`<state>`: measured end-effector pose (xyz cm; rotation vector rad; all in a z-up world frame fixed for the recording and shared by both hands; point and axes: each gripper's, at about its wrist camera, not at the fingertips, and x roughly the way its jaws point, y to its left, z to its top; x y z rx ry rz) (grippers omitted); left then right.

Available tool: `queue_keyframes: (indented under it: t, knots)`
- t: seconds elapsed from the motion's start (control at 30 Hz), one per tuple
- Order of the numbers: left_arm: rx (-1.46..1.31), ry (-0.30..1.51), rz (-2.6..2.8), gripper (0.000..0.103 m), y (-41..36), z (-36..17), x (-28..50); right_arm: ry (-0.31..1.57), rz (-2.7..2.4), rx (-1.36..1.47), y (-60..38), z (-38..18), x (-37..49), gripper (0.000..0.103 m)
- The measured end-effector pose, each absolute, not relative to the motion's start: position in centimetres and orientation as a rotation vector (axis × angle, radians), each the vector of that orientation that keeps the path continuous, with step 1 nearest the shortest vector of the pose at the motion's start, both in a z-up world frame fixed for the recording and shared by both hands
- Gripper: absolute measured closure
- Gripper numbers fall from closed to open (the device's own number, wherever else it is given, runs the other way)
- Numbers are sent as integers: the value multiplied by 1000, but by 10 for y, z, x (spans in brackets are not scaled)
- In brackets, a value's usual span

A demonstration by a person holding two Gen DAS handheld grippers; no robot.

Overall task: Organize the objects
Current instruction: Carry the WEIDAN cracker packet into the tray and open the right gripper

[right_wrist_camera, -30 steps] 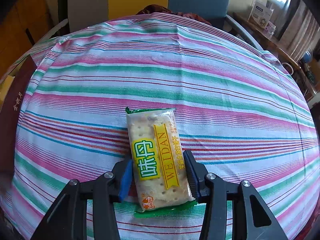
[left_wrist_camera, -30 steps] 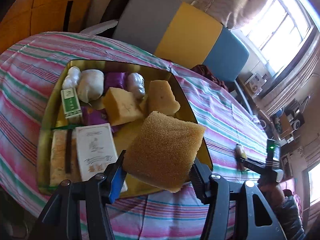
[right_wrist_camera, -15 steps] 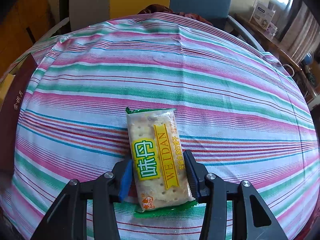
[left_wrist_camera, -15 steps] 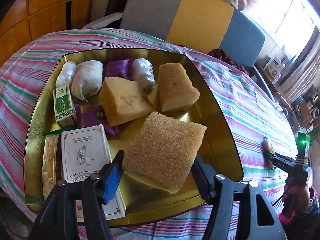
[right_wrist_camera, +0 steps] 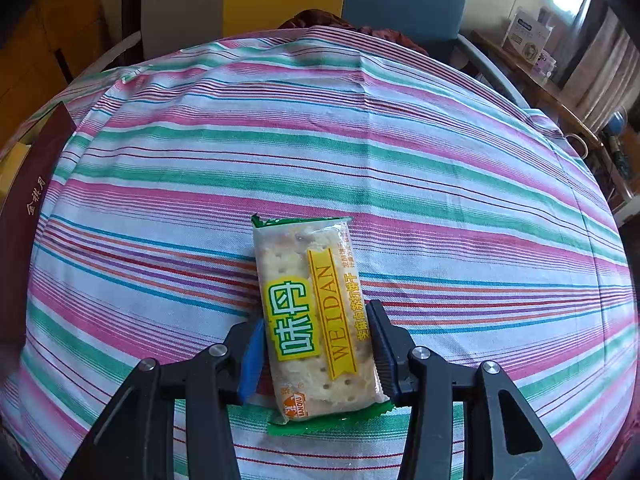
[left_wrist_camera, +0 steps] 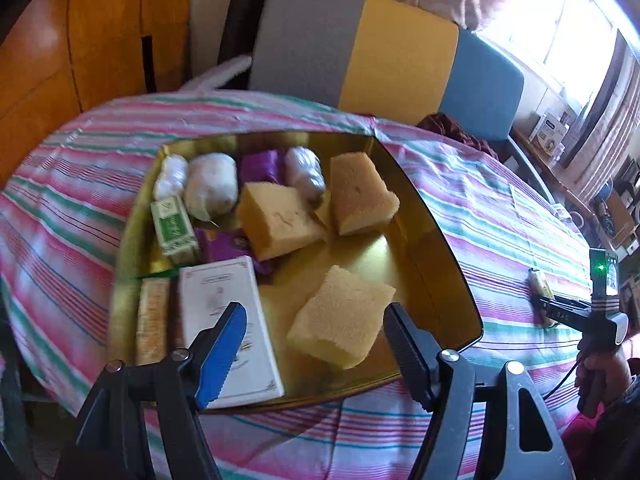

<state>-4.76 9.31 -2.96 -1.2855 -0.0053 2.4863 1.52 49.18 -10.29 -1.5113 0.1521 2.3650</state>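
In the left wrist view, my left gripper (left_wrist_camera: pixel 314 316) is open and empty above the near part of a gold tray (left_wrist_camera: pixel 452 256). A tan sponge (left_wrist_camera: pixel 340 328) lies loose on the tray floor between the jaws. In the right wrist view, my right gripper (right_wrist_camera: pixel 316 334) is shut on a green and yellow cracker packet (right_wrist_camera: pixel 312 312) that rests on the striped tablecloth (right_wrist_camera: pixel 320 152). The right gripper also shows far right in the left wrist view (left_wrist_camera: pixel 560 308).
The tray holds two more sponges (left_wrist_camera: pixel 280 220), a white box (left_wrist_camera: pixel 228 320), a green box (left_wrist_camera: pixel 172 228), purple packets (left_wrist_camera: pixel 260 164), white wrapped lumps (left_wrist_camera: pixel 212 188) and a cracker packet (left_wrist_camera: pixel 152 320). A chair (left_wrist_camera: pixel 360 52) stands behind the table. A dark red box edge (right_wrist_camera: pixel 24 208) shows at left.
My left gripper opened and let go of the tan sponge, which dropped onto the tray floor. The left gripper moved forward over the tray. The right gripper has not moved.
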Motion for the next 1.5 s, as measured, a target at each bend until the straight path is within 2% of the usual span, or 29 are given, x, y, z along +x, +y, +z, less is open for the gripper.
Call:
queue_keyframes:
  t: [0.13,0.4,0.67,0.87,1.07,1.5]
  knots:
    - [-1223,16,2550,35,82,-19,-37,149,2361,-1505,491,-103,15,56]
    - [-1168,-9,2613,35,61,-11,-28,220,2351,-1530,484,-96,15,56]
    - [-1159,-27,2621,35,51,-12,-24,220,2580,-1486,405,-51,2,56]
    - [-1169,-53,2619,35,45,-15,-24,144,2796,-1483,318,-13,-18,56]
    - [-1189,-71,2624,35,36,-19,-26,39,2900,-1550,248,-5,-41,56]
    - [-1231,-109,2654,35,18,-30,-33,-347,2717,-1671,197,-65,-87,53]
